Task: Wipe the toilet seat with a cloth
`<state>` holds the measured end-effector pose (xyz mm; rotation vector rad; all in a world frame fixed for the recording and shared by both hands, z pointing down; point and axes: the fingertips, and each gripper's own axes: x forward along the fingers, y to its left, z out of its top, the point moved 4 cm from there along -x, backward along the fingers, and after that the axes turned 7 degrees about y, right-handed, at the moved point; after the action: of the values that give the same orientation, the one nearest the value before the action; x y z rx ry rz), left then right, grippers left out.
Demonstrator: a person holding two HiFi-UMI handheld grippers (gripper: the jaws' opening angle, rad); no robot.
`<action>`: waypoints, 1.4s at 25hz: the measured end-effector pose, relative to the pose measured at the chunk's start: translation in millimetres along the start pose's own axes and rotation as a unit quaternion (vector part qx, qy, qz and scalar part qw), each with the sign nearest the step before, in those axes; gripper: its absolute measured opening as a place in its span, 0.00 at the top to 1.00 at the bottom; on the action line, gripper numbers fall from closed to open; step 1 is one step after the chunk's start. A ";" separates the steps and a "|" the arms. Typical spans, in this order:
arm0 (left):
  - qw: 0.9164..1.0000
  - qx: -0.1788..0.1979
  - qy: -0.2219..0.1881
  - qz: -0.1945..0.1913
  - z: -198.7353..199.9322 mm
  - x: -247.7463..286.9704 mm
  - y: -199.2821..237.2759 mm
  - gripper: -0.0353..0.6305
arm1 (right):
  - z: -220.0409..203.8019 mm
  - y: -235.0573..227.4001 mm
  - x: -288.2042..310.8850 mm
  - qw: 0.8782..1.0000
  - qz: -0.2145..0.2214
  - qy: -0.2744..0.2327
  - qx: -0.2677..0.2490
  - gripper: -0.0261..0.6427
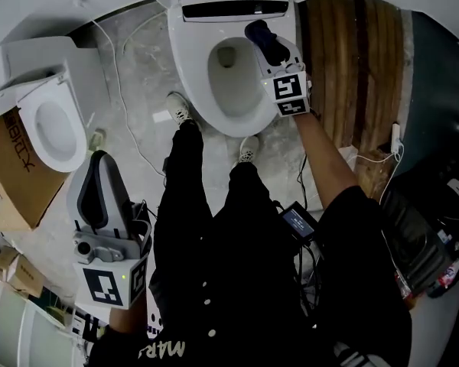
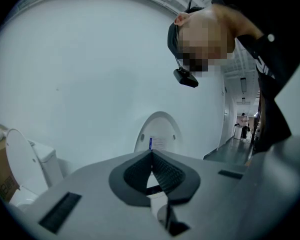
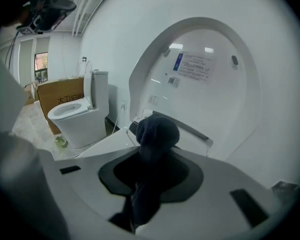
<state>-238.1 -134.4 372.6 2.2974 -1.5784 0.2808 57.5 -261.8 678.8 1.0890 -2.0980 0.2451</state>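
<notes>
The right arm reaches straight out, forearm bare. Its right tool (image 1: 269,46) is clamped on a bunched dark blue cloth (image 1: 262,37), at the rear right part of the white toilet seat (image 1: 190,67) (the lid (image 3: 210,84) stands raised behind it). The left arm is drawn back, the left tool (image 1: 99,176) held beside the left hip with its jaws pressed together on nothing.

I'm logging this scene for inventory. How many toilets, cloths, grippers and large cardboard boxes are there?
Toilets: 2 (one in front of the person, one at far left)
Dark cloth: 1
Grippers: 2 (left gripper, right gripper)
Large cardboard box: 1
Total: 6
</notes>
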 end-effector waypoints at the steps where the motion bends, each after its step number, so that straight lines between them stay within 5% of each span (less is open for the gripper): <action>1: 1.000 -0.003 0.003 -0.001 -6.3 3.1 2.6 0.94 | -5.3 3.8 11.8 1.000 0.002 0.008 -0.005 0.82; 9: 0.999 -0.020 0.037 0.003 -52.8 14.1 22.1 0.94 | -48.9 21.4 91.9 0.991 -0.001 0.075 -0.109 0.82; 21: 0.998 -0.029 0.056 0.006 -79.5 19.5 33.5 0.94 | -78.2 26.8 137.6 0.957 0.005 0.127 -0.261 0.82; 28: 0.998 -0.027 0.055 0.002 -78.9 22.5 23.5 0.94 | -94.5 7.7 129.9 0.918 0.018 0.153 -0.364 0.82; 32: 0.998 -0.026 0.056 0.000 -79.6 20.8 19.3 0.94 | -108.0 -5.4 120.7 0.882 0.019 0.172 -0.439 0.82; 35: 0.998 -0.026 0.054 0.000 -80.1 20.7 17.4 0.94 | -117.1 -13.7 115.8 0.866 0.024 0.184 -0.464 0.82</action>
<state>-244.5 -127.2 456.5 2.2046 -1.5150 0.3527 88.4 -287.2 839.2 0.3572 -1.5676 -0.4728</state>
